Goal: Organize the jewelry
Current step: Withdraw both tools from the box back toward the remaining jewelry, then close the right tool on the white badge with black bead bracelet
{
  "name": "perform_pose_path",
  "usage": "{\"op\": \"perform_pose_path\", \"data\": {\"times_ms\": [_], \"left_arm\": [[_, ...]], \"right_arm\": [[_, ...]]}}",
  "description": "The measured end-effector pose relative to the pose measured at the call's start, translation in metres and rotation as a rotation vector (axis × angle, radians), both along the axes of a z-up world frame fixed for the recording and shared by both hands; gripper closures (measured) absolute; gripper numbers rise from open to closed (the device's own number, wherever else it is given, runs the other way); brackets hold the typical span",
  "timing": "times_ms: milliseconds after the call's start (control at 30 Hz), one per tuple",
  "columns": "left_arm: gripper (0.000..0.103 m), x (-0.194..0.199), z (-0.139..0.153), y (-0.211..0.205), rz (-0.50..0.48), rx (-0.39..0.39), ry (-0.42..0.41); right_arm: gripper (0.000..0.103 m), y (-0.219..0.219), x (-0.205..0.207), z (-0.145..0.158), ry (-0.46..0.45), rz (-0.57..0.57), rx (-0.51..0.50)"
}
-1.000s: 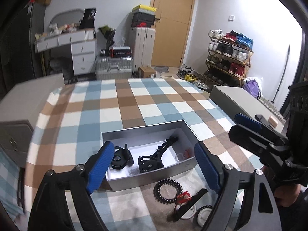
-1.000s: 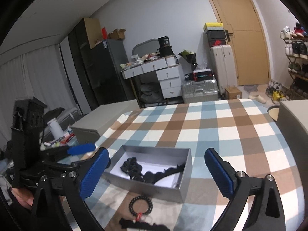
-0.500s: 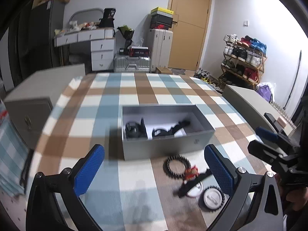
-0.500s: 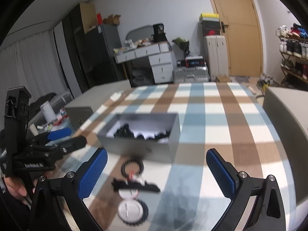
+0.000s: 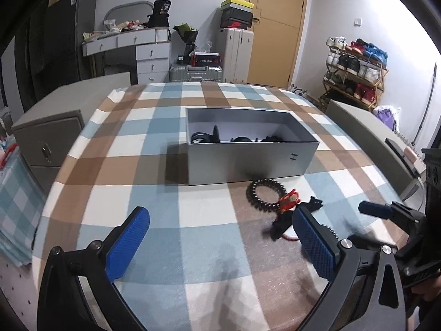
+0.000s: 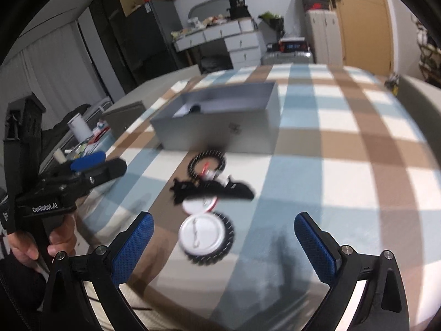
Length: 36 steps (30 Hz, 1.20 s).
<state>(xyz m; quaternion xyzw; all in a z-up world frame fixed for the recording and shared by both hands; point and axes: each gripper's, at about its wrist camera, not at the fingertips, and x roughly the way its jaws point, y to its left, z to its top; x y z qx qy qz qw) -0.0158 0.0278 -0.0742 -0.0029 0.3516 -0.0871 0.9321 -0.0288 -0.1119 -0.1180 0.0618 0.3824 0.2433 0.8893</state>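
Note:
A grey open box [image 5: 248,162] stands on the checked cloth with black hair pieces [image 5: 209,138] inside; it also shows in the right wrist view [image 6: 220,132]. In front of it lie a black bead bracelet [image 5: 264,195] with a red charm [image 5: 288,201], a black hair clip [image 6: 215,190] and two round white badges [image 6: 205,237]. My left gripper [image 5: 220,245] is open and empty, low over the cloth left of these pieces. My right gripper [image 6: 224,245] is open and empty just in front of the badges.
The checked table [image 5: 154,143] drops off at its left edge. Grey cabinets stand at the left [image 5: 49,140] and right [image 5: 366,138]. A desk, suitcases, a door and a shoe rack [image 5: 355,71] stand behind. The person's hand [image 6: 58,240] holds the left gripper.
Both grippers have pulled back from the box and dropped lower toward the cloth. The right gripper has come close to the badges and clip. Both jaws stayed open.

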Motion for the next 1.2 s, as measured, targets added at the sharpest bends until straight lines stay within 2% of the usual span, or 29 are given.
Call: {"op": "perform_pose_path", "data": {"times_ms": [100, 200, 267, 367, 467, 567, 633, 700, 833, 1067, 1200], "left_arm": [[0.002, -0.002, 0.004, 0.006, 0.015, 0.025, -0.021], [0.002, -0.001, 0.006, 0.013, 0.031, 0.02, -0.023], [0.002, 0.001, 0.005, 0.017, 0.047, 0.017, -0.013], [0.002, 0.004, 0.002, 0.024, 0.075, 0.0, 0.011], [0.002, 0.004, 0.001, 0.029, 0.092, -0.022, 0.021], [0.002, 0.002, 0.001, 0.031, 0.097, -0.025, 0.021], [0.002, 0.001, 0.001, 0.031, 0.096, -0.022, 0.024], [0.002, 0.001, 0.0, 0.031, 0.095, -0.018, 0.029], [0.002, 0.002, -0.001, 0.032, 0.095, -0.023, 0.035], [0.002, 0.004, -0.002, 0.03, 0.086, -0.027, 0.047], [0.002, 0.004, -0.005, 0.029, 0.085, -0.025, 0.058]], "right_arm": [[0.001, 0.011, -0.006, -0.003, -0.016, 0.028, -0.016], [0.004, 0.021, -0.01, -0.006, -0.048, 0.032, -0.075], [0.018, 0.026, -0.008, -0.009, -0.035, 0.034, -0.095], [0.029, 0.034, -0.006, -0.015, -0.025, 0.035, -0.147], [0.041, 0.044, -0.012, -0.019, -0.069, 0.049, -0.23], [0.05, 0.049, -0.016, -0.021, -0.097, 0.059, -0.281], [0.052, 0.05, -0.016, -0.02, -0.097, 0.065, -0.282], [0.059, 0.05, -0.016, -0.019, -0.089, 0.066, -0.282], [0.061, 0.047, -0.016, -0.018, -0.079, 0.075, -0.246], [0.061, 0.025, -0.01, -0.015, -0.011, 0.067, -0.029], [0.061, 0.022, -0.008, -0.016, 0.005, 0.068, 0.026]]}}
